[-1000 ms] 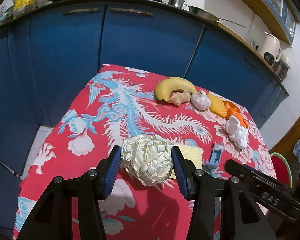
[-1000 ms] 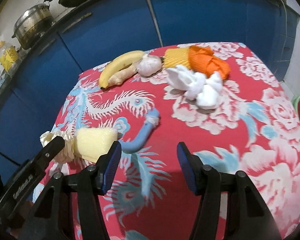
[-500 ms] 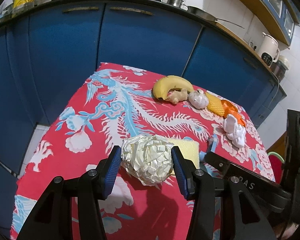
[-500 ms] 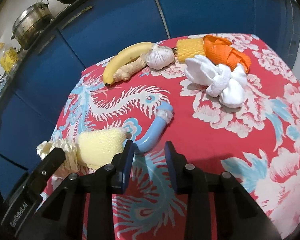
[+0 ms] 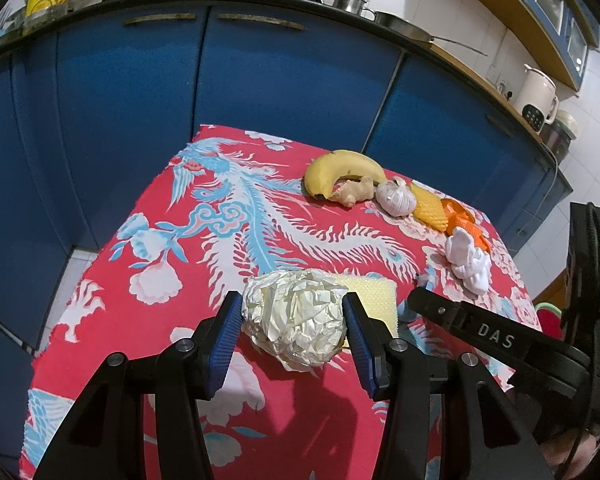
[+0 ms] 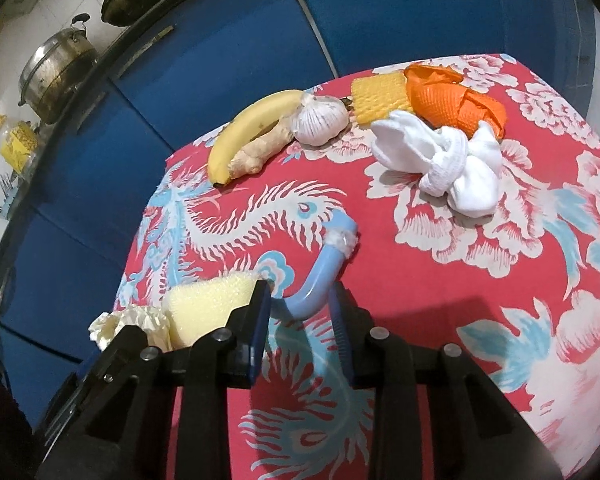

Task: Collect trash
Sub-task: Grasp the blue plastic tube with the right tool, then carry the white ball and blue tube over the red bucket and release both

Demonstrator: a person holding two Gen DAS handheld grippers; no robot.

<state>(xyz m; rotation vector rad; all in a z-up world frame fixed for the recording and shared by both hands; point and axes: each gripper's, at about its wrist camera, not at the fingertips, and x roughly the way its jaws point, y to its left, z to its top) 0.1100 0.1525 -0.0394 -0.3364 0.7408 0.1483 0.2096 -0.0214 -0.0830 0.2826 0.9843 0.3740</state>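
My left gripper [image 5: 294, 336] is shut on a crumpled foil ball [image 5: 296, 320], its blue pads pressed to both sides just above the red flowered tablecloth [image 5: 180, 260]. A pale yellow sponge [image 5: 374, 300] lies right behind the ball. My right gripper [image 6: 300, 308] points down at the cloth. It is shut on the lower bend of a curved light blue tube [image 6: 320, 276], which has a white wad at its far end. The sponge [image 6: 208, 300] lies just left of those jaws, with the foil ball [image 6: 128, 320] beyond it.
Along the table's far side lie a banana [image 6: 248, 128], ginger [image 6: 260, 148], garlic [image 6: 320, 118], a yellow waffle pad [image 6: 380, 94], an orange cloth [image 6: 452, 100] and a white balled cloth [image 6: 448, 160]. Blue cabinets [image 5: 120, 100] stand close behind. A red, green-rimmed object [image 5: 548, 312] sits beside the table on the right.
My right gripper's jaws have narrowed and it has moved forward and down, so the blue tube's bend now sits between its pads. The left gripper still holds the foil ball in place.
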